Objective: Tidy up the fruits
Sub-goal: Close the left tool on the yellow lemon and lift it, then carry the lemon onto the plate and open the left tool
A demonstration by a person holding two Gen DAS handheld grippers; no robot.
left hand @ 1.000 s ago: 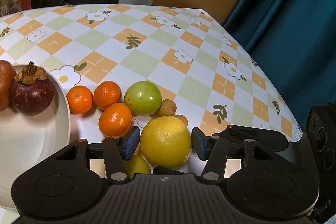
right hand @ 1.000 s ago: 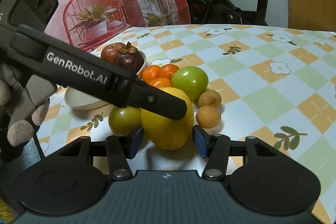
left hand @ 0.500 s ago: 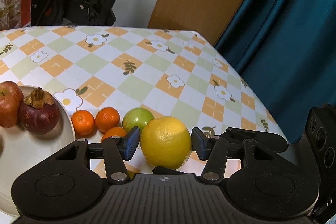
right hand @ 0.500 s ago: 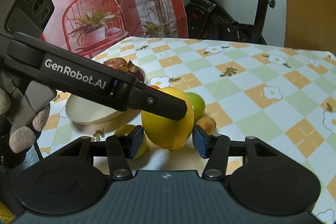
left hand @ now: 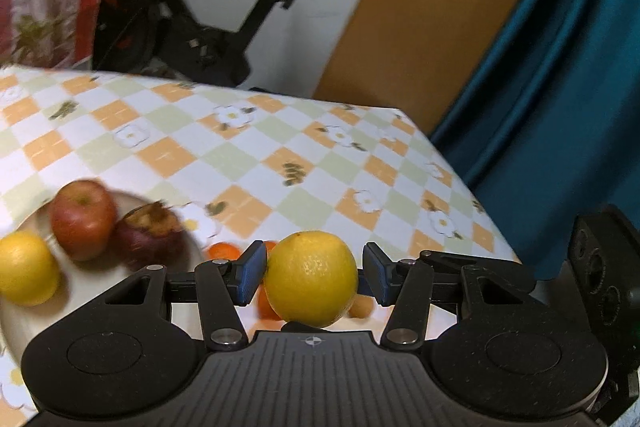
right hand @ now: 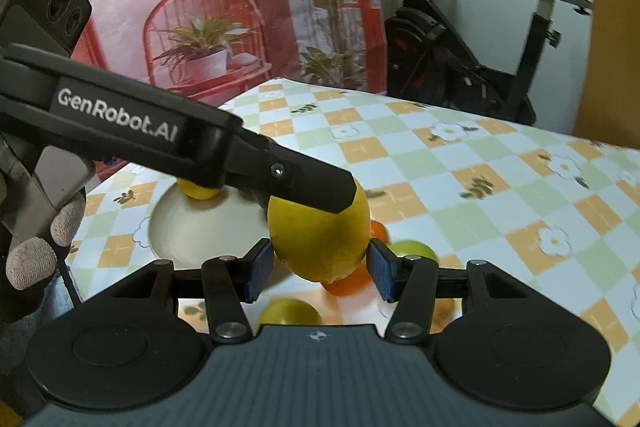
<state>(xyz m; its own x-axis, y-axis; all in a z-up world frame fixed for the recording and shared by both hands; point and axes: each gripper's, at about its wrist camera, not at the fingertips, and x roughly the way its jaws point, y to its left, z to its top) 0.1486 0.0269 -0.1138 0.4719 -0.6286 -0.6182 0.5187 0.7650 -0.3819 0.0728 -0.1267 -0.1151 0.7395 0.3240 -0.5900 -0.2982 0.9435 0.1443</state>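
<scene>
Two wrist cameras, close above one table

Each looks forward and downward along its own fingers from opposite sides; both share the lemon [left hand: 311,279], the checked tablecloth [right hand: 500,187], the plate [left hand: 24,327] and the exercise bike [right hand: 480,67].

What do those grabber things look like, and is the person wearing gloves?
Both grabbers are matte black plastic. The left gripper and right gripper each have a ribbed body, two round discs, silver rivets on jointed links and dark blue pads. White letters reading GenRobot.AI run along the left one's side, near three round lenses. The hand wears a grey knitted glove.
</scene>
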